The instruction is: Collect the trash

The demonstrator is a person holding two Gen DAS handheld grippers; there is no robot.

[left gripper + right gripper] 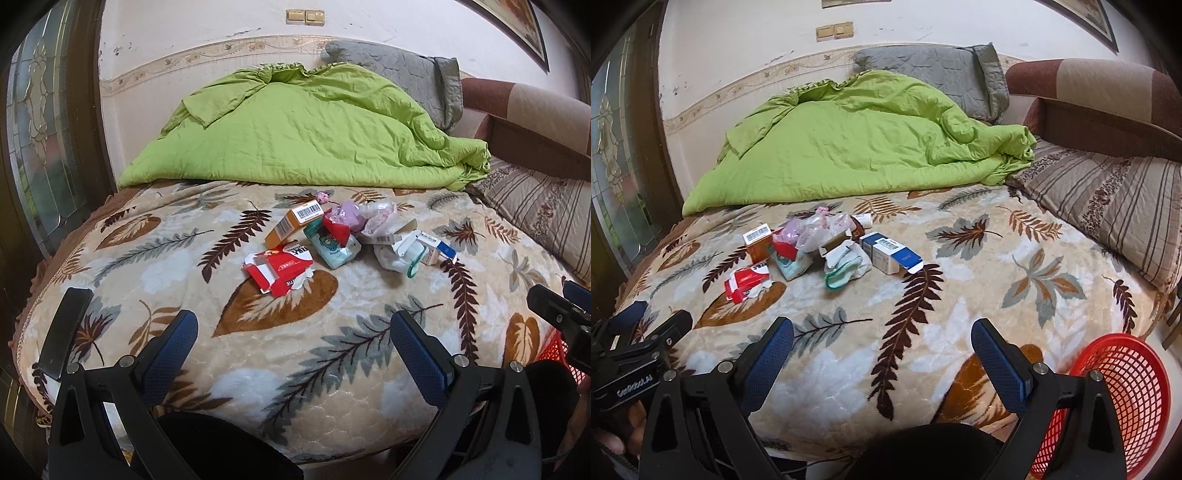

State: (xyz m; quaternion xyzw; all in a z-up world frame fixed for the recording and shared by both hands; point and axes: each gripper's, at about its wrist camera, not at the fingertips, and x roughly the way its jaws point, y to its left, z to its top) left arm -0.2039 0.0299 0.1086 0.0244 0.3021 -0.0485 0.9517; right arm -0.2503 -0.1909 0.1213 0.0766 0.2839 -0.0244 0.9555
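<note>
Currently both tongs are spread and empty: left gripper (293, 341), right gripper (882, 349). Torn red cardboard carton (277, 268), nearest of mid-bed litter, looks light, crushable; best pinched across its flattened body.

Your leaf-patterned beige blanket (960, 295) lies under a lime-green quilt (849, 147) at twelve o'clock; red mesh basket (1126, 387) at four o'clock.

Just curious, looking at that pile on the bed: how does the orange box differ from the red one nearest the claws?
The orange box looks whole and closed, with a barcode on its white end; the red box is torn open, its flaps spread. The orange box leans tilted against the pile, while the red box lies flat on the leaf-patterned blanket, nearer the camera. Both are small cardboard cartons, untouched by either claw.
</note>
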